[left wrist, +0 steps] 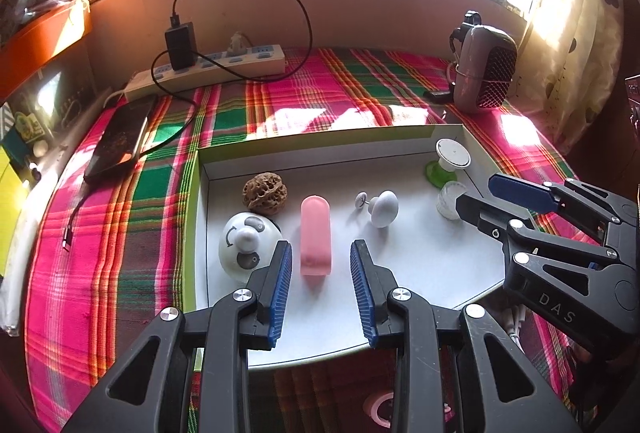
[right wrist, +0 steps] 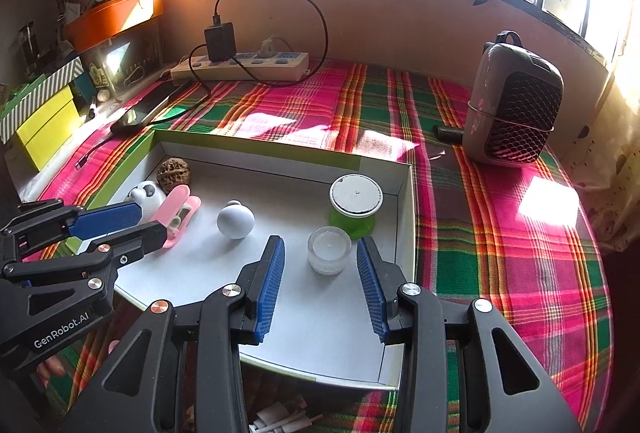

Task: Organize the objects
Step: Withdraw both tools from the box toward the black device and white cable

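Blue-padded left hand-held gripper [left wrist: 320,285] stands open astride a pink clip [left wrist: 316,241], pads clear; the right hand-held gripper [right wrist: 320,273] likewise brackets a small candle jar [right wrist: 329,249]. Both lie inside the white tray [right wrist: 406,233]; its near edge is hidden.

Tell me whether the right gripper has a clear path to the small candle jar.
Probably yes: the candle jar stands between the open right gripper pads, untouched, with nothing in between.

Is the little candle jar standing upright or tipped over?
Upright: the candle jar stands on its base in the tray, open top facing up.
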The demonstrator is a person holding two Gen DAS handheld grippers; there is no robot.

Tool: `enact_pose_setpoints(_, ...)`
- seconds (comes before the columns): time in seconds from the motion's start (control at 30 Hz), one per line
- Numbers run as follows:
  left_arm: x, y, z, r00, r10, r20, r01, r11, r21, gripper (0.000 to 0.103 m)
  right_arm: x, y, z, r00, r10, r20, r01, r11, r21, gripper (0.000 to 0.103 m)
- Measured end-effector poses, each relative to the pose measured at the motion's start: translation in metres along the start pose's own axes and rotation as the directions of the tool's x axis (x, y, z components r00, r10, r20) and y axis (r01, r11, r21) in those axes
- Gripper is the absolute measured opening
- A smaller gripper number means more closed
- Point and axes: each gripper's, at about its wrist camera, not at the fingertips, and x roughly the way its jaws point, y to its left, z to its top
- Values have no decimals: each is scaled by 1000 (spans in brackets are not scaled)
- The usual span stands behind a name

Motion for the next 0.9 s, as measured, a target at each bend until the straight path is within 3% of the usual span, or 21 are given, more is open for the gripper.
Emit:
enact_pose_setpoints(0.53, -47, 0, -32, 999, -32, 41, 32, 999, 6, 29, -43, 2, -26, 999, -19, 35, 17, 999, 39, 39)
enact_pose_setpoints(0.9, -64, -17, -67, 990, -141, 17, 140, 987, 73, 28, -70, -4, -55, 999, -28, 45, 25, 997, 75, 39)
